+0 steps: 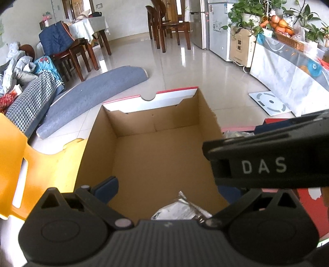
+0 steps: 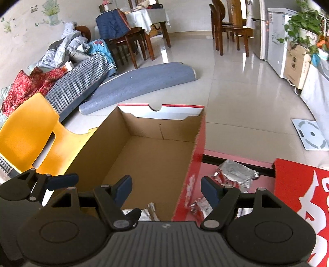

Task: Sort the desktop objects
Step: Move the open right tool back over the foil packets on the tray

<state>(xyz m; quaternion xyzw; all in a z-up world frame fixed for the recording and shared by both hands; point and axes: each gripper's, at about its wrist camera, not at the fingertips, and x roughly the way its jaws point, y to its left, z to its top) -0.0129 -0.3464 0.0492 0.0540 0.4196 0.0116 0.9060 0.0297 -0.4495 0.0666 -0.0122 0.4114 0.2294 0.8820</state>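
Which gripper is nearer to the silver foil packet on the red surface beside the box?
Right. The right gripper straddles the box wall, one finger close to the silver foil packet. The left gripper is over the cardboard box interior, farther away.

home living-dining room: wooden dining table (image 2: pixel 148 18), chairs (image 1: pixel 168 26), fridge (image 1: pixel 200 22), sofa (image 2: pixel 78 80), houseplants (image 1: pixel 250 12).

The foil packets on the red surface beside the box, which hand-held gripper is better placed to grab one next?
Right, probably. The right hand-held gripper is open, with one foil packet by its right finger. The left hand-held gripper sits over the cardboard box, farther from them.
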